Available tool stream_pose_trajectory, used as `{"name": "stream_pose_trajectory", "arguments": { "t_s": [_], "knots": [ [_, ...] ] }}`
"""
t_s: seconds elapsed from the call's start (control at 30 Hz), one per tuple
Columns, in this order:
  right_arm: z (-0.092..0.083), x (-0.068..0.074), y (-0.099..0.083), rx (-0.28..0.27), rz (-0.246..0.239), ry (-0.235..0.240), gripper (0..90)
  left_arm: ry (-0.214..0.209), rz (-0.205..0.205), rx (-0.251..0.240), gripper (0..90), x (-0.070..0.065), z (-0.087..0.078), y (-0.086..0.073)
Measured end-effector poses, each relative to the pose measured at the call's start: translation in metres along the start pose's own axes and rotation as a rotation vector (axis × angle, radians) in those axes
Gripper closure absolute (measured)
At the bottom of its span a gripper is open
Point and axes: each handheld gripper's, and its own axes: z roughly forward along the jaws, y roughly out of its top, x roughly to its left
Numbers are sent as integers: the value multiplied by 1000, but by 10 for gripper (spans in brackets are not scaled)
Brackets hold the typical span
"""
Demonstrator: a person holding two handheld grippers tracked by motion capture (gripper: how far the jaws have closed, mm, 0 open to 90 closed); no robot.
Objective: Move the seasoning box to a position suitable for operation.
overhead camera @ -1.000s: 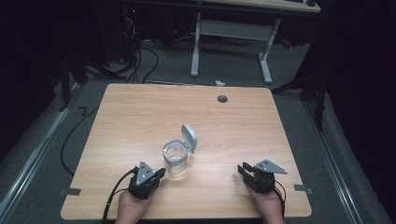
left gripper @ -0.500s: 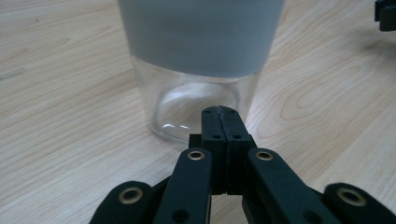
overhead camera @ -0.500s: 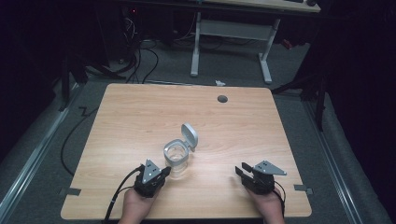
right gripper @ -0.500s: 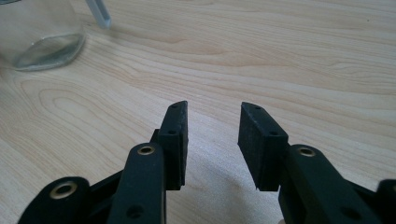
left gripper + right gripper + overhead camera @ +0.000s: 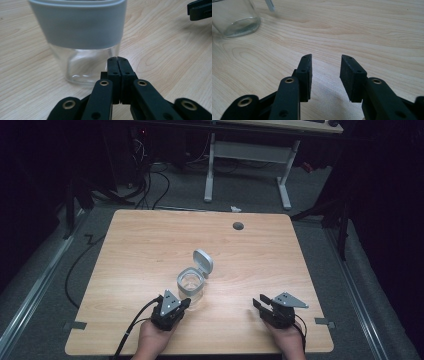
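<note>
A clear glass jar (image 5: 190, 287) with a grey collar stands at the front middle of the wooden table (image 5: 140, 245). Its grey flip lid (image 5: 203, 261) is tipped up and back. My left gripper (image 5: 184, 304) is shut with nothing in it, its tips just short of the jar's (image 5: 82, 30) lower wall; in the left gripper view the pads of that gripper (image 5: 117, 58) meet. My right gripper (image 5: 259, 302) rests at the front right, apart from the jar (image 5: 235, 17). Its jaws (image 5: 325, 58) have just been opening and stand open over bare wood with nothing between them.
A round cable hole (image 5: 238, 225) sits near the table's far edge. Beyond the table stands a white desk frame (image 5: 250, 155), and cables (image 5: 150, 180) lie on the dark floor. The table's front edge is close below both hands.
My left gripper has crept right, closer to the jar. The right gripper's jaws have spread wider while that hand stayed in place.
</note>
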Motion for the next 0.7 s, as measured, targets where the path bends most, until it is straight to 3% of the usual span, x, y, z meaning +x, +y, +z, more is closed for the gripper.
{"name": "stream_pose_trajectory", "arguments": {
  "t_s": [0.23, 0.7],
  "knots": [
    [0, 1, 0, -1, 1, 2, 625, -1, -5, -43, 898, -1, -6, 15],
    [0, 1, 0, 0, -5, 6, 625, -15, 9, -30, 900, -9, 4, 14]
  ]
}}
